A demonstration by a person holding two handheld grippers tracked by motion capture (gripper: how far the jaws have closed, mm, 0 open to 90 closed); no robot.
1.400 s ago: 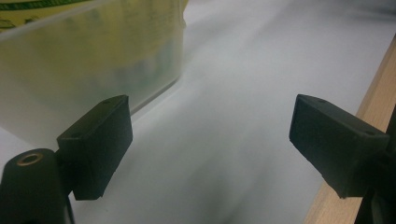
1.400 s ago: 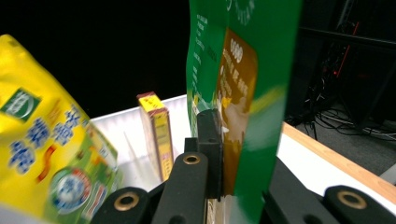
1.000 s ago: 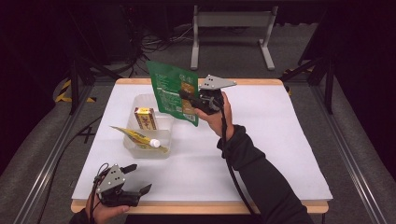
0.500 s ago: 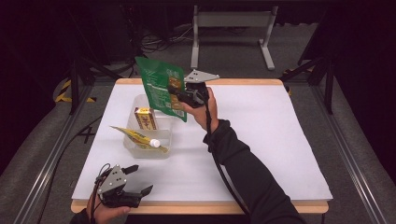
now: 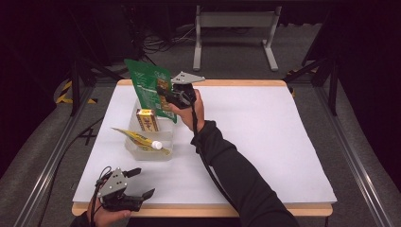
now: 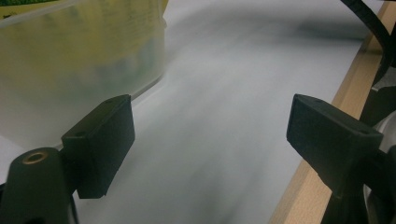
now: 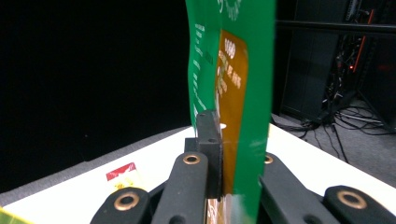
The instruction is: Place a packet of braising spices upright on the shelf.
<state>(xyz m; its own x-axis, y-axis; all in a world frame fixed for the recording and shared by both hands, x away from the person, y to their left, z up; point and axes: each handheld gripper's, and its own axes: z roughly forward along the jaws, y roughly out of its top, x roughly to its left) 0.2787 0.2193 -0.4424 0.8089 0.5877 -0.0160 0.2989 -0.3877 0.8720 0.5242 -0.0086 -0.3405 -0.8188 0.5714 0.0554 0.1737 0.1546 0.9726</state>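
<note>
A green snack bag (image 5: pixel 150 88) with an orange panel hangs above the back of a clear plastic tub (image 5: pixel 166 152); my right gripper (image 5: pixel 165 96) is shut on its edge. In the right gripper view the green bag (image 7: pixel 233 88) stands upright, pinched between the black jaws of my right gripper (image 7: pixel 224 154). The tub holds a small yellow and red box (image 5: pixel 147 119) standing upright and a yellow tube with a white cap (image 5: pixel 141 139) lying across its rim. My left gripper (image 5: pixel 139 182) rests open at the table's front left corner, with nothing between its jaws (image 6: pixel 210 140).
The white table top (image 5: pixel 255 127) stretches wide to the right of the tub. A wooden edge (image 6: pixel 322 154) runs along the front. In the left gripper view the tub wall (image 6: pixel 79 65) is close at upper left. Metal rails flank the table.
My right gripper has carried the green bag to the left and back, from beside the tub to above its far end. The left gripper has stayed in place.
</note>
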